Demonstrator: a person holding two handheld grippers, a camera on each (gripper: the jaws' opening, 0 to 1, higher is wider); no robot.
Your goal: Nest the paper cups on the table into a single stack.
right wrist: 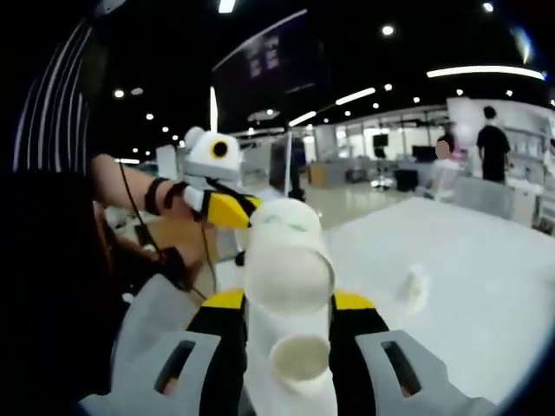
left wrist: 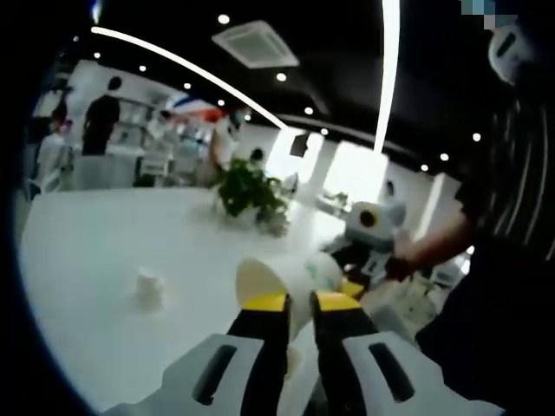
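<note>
My left gripper [left wrist: 301, 302] is shut on a white paper cup [left wrist: 299, 276] that lies tilted, its open rim toward the camera. My right gripper [right wrist: 288, 300] is shut on a stack of white paper cups [right wrist: 288, 269], with another open rim showing lower between its jaws. The two grippers meet above the table's near edge: in the right gripper view the left gripper [right wrist: 236, 208] comes in from the left and touches the far end of the stack, and in the left gripper view the right gripper [left wrist: 364, 264] sits just behind the held cup. One small cup [left wrist: 149, 289] [right wrist: 416, 286] rests alone on the white table [left wrist: 95, 260].
A potted green plant [left wrist: 250, 191] stands at the far side of the table. A person's forearm [left wrist: 438, 247] and striped clothing lie to the right. People stand by desks in the background [right wrist: 492, 139]. The table edge [right wrist: 225, 273] is close under the grippers.
</note>
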